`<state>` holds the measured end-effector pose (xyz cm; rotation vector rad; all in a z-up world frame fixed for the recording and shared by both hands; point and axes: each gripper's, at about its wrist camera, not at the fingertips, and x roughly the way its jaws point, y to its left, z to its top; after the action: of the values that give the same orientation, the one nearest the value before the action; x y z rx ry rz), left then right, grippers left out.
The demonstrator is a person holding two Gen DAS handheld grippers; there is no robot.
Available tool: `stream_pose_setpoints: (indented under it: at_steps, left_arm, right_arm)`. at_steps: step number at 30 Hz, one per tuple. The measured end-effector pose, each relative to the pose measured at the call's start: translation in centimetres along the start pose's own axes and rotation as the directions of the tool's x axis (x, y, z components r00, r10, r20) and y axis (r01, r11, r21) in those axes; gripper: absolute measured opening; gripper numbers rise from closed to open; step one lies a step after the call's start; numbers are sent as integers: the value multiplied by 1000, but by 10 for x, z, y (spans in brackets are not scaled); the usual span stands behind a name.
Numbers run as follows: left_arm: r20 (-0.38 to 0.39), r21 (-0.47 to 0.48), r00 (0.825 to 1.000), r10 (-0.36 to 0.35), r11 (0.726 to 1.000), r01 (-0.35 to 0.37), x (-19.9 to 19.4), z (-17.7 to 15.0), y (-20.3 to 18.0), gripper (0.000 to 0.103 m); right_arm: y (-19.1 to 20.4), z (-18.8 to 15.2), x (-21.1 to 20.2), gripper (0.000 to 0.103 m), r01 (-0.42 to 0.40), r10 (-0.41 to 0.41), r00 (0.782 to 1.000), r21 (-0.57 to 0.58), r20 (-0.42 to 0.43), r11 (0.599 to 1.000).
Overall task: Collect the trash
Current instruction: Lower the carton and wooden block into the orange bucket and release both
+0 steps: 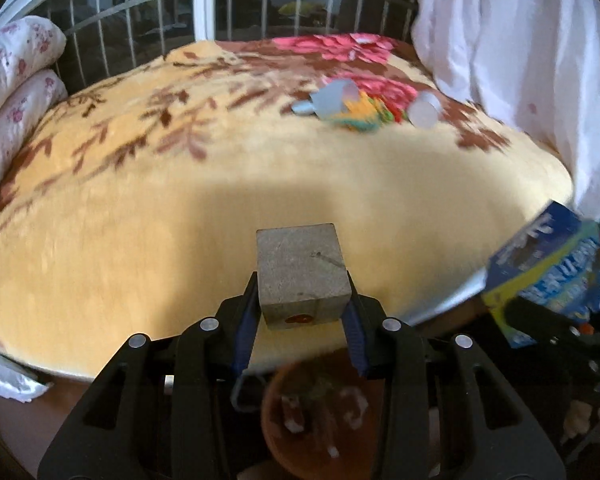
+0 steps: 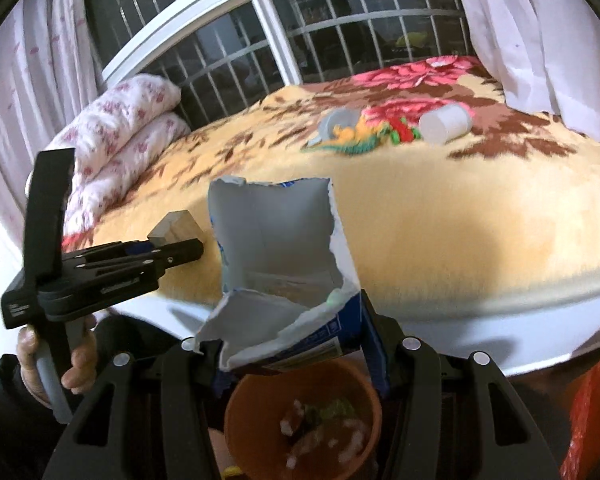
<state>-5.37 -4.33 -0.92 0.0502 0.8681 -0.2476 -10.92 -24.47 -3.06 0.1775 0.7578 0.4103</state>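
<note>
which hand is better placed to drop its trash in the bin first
Right, probably. Its gripper holds the torn box almost directly above the orange bin. The left gripper holds the block over the bed edge, bin nearer its base.

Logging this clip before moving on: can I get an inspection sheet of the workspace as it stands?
Surface: bed with yellow floral blanket.
Job's things: grey cube in left tool; torn blue carton in right tool; both over orange bin, trash inside.
Clutter: two white cups and colourful wrapper on blanket.
Grippers: both tools shut on loads.
Cables: nothing seen.
Surroundings: barred window, white curtain, folded floral quilt.
</note>
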Motion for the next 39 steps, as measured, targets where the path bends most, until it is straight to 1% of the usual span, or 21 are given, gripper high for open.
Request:
stream_pose_setpoints:
  at_steps: [4, 7, 9, 11, 15, 16, 18, 20, 24, 26, 29, 31, 35, 39]
  left_arm:
    - [-42, 33, 999, -27, 999, 28, -8, -39, -8, 37]
    - [-87, 76, 996, -24, 997, 30, -6, -68, -14, 37]
    - [-115, 91, 993, -21, 995, 32, -2, -82, -14, 37]
    - [-161, 95, 987, -22, 995, 37, 8, -97, -14, 37]
    - [-275, 60, 960, -50, 996, 70, 42, -119, -11, 37]
    - [-297, 54, 953, -56, 996, 76, 50, -122, -11, 37]
    - [-329, 54, 943, -48, 996, 70, 64, -125, -10, 37]
    - [-358, 50, 933, -43, 997, 65, 77, -129, -8, 37]
    - [-415, 27, 909, -47, 998, 64, 98, -135, -1, 37]
    - [-444, 13, 895, -52, 998, 64, 110, -137, 2, 37]
    - [-477, 0, 877, -59, 998, 67, 122, -140, 3, 37]
    - [-494, -7, 867, -66, 997, 72, 128, -142, 5, 37]
    - [-513, -13, 856, -70, 997, 74, 137, -145, 6, 37]
    - [-525, -17, 848, -70, 997, 71, 143, -145, 6, 37]
  right_arm:
    - [8, -25, -2, 52, 5, -6, 999, -21, -46, 1000]
    - [10, -44, -1, 52, 12, -15, 996, -32, -93, 999]
    - [12, -52, 3, 52, 18, -22, 992, -40, -126, 999]
    - [12, -60, 10, 52, 24, -32, 986, -46, -164, 999]
    - [7, -73, 31, 52, 35, -44, 968, -40, -247, 999]
    - [7, -76, 38, 52, 37, -46, 963, -37, -266, 999]
    - [5, -83, 53, 52, 43, -54, 949, -43, -312, 998]
    - [4, -88, 64, 52, 50, -64, 938, -52, -341, 997]
    - [5, -100, 87, 52, 69, -105, 915, -106, -390, 992]
    - [3, -107, 99, 52, 55, -93, 897, -101, -432, 993]
    - [1, -111, 112, 52, 49, -88, 876, -94, -474, 994]
    - [0, -113, 118, 52, 45, -81, 867, -85, -492, 995]
    - [-4, -116, 129, 53, 46, -76, 848, -69, -525, 997]
    - [-4, -116, 133, 54, 48, -72, 839, -59, -539, 997]
